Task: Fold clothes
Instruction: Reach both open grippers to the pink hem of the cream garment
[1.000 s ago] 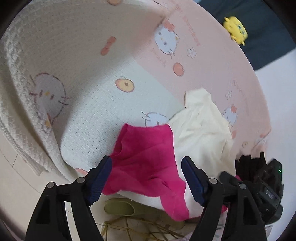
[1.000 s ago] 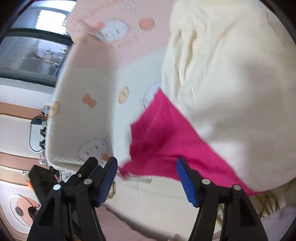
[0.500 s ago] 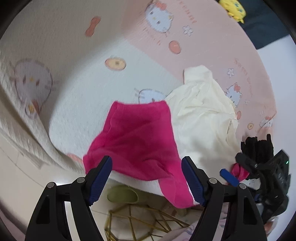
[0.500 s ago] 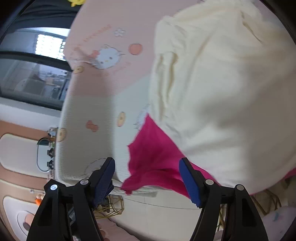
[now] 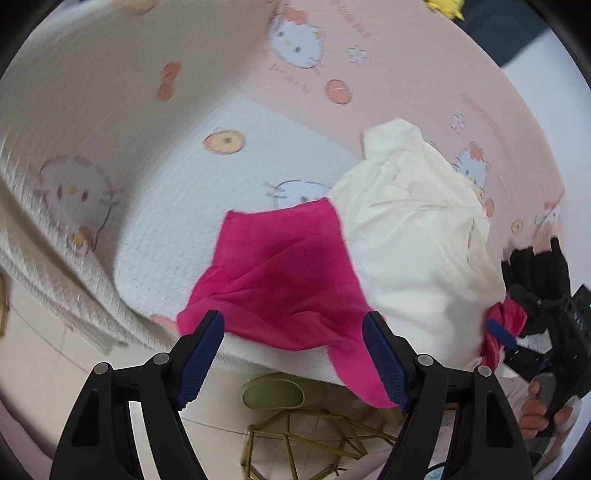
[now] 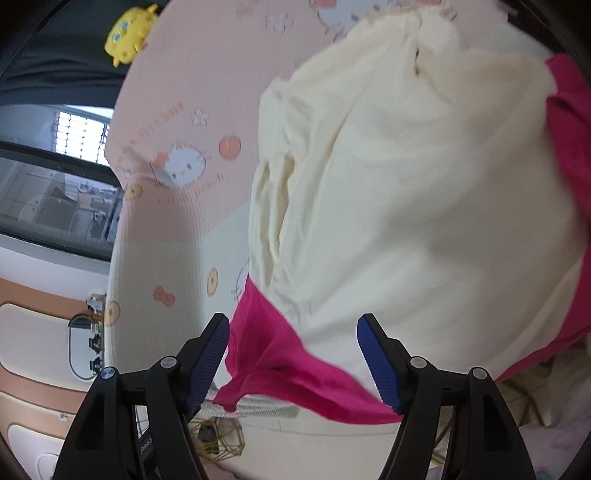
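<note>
Both my hands slid sideways; pink cloth (image 5: 280,273) looks nearer. Left gripper (image 5: 291,354) wide, empty. Right gripper (image 6: 293,358) wide, empty. Step: reaching. Next: pinch pink edge.

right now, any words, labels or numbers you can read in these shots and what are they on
None can be read for certain.
Pink lettering on the pink cat-print blanket, under a cat face: looks like "peach", too blurred to confirm.
Red line of script on the same blanket, right wrist view: too blurred to read.
Blue marks on the yellow plush toy: too small to read.
</note>
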Available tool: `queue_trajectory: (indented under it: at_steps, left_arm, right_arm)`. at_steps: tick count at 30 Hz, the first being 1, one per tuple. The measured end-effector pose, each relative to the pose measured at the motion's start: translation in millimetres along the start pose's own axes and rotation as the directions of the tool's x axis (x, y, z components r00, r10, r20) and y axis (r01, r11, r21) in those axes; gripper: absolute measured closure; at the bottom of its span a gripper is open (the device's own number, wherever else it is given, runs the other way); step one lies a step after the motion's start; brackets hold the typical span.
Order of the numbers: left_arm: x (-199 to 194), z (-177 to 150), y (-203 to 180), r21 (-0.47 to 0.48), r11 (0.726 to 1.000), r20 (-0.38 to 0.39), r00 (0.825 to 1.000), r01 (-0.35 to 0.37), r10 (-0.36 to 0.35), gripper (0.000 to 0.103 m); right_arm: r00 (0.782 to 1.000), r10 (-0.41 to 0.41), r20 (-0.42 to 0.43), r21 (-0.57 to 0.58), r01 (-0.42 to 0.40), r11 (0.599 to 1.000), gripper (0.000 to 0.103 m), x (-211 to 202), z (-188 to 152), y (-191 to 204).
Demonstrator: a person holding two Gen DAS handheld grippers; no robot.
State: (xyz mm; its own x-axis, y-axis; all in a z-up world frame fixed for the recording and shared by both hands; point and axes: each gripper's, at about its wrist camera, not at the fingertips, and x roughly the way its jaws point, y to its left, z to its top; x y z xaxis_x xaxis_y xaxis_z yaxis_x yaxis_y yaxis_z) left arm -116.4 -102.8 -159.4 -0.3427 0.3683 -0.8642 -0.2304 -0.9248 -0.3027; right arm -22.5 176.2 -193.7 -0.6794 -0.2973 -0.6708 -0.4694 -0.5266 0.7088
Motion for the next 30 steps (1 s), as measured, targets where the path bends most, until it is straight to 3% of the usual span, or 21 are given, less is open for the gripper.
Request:
queue_trajectory:
  at_steps: [4,7,9,11,15,20,25,30]
  left_arm:
    - [7.7,9.6,-44.6,0.165,0.986,0.01,0.999,-0.037,0.036,0.027]
    - [19.5,13.6,-86.5,0.3,0.954,0.0,1.0,-0.023,0.024,0.027]
    - [25.8,11.6,-116.6,0.399,0.917,-0.009,1.0,-0.008,0.012,0.027]
    - [31.1,3.9,-150.0,0.515,0.857,-0.011,1.0,-0.003,0.01,0.027]
    - [46.8,-19.5,-206.4,0.703,0.71,-0.048,0.999,0.04,-0.008,0.027]
    - [65.7,-49.1,-256.8,0.826,0.556,-0.101,0.995,0.093,-0.016,0.027]
    - [84.2,-71.6,-290.1,0.875,0.469,-0.14,0.99,0.12,0.007,0.027]
    - [95.2,-93.0,-315.8,0.878,0.434,-0.23,0.973,0.2,0.016,0.027]
  right_arm:
    - [0.998,0.006,0.068,-0.019,-0.004,1.0,0.032,-26.0,11.1,-14.3]
    - [0.994,0.012,0.113,0.023,-0.015,1.0,0.032,-44.3,19.4,-35.6]
    - [0.991,0.014,0.136,0.061,-0.023,0.998,0.032,-53.6,23.4,-49.8]
    - [0.986,0.007,0.165,0.114,-0.026,0.993,0.032,-63.5,26.7,-68.5]
    - [0.977,-0.028,0.212,0.21,-0.018,0.978,0.032,-85.8,25.9,-107.4]
    - [0.959,-0.07,0.275,0.322,-0.023,0.947,0.032,-115.3,19.0,-156.9]
    - [0.953,-0.104,0.284,0.391,-0.016,0.92,0.032,-131.3,4.8,-193.2]
    - [0.957,-0.09,0.277,0.405,-0.031,0.914,0.032,-133.4,-13.8,-214.6]
